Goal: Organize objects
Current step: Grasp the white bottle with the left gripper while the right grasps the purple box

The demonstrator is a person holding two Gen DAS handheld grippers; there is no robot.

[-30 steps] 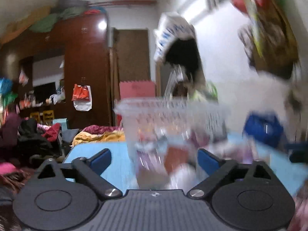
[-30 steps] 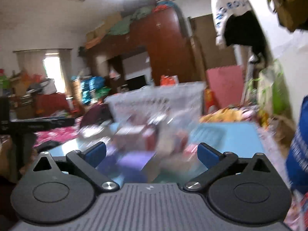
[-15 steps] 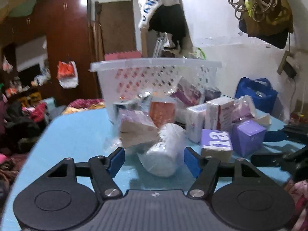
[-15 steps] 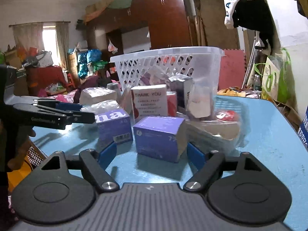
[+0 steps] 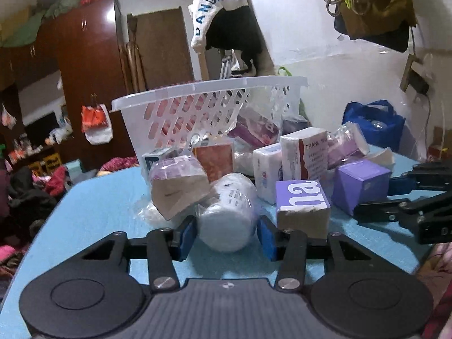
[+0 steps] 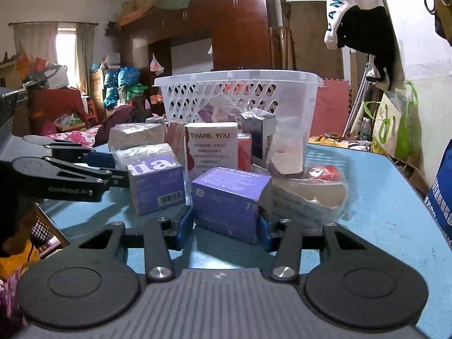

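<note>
A pile of boxes and wrapped packs lies on a blue table (image 5: 93, 197) in front of a white plastic basket (image 5: 203, 99). My left gripper (image 5: 226, 233) has its blue pads on both sides of a white plastic-wrapped roll (image 5: 226, 214), touching it. My right gripper (image 6: 226, 226) has its pads closed against a purple box (image 6: 228, 195) lying on the table. A second purple box marked "ha" (image 5: 302, 197) and a white "THANK YOU" box (image 6: 212, 147) stand in the pile. The right gripper also shows in the left wrist view (image 5: 395, 195).
The basket (image 6: 237, 90) holds several packs. A wrapped bowl with a red item (image 6: 310, 189) lies right of the purple box. A blue bag (image 5: 373, 124) stands at the table's far right. A jacket (image 5: 226, 19) hangs on the wall behind.
Both grippers moved in on the pile and closed. The left one now clamps the white roll, the right one the purple box.
</note>
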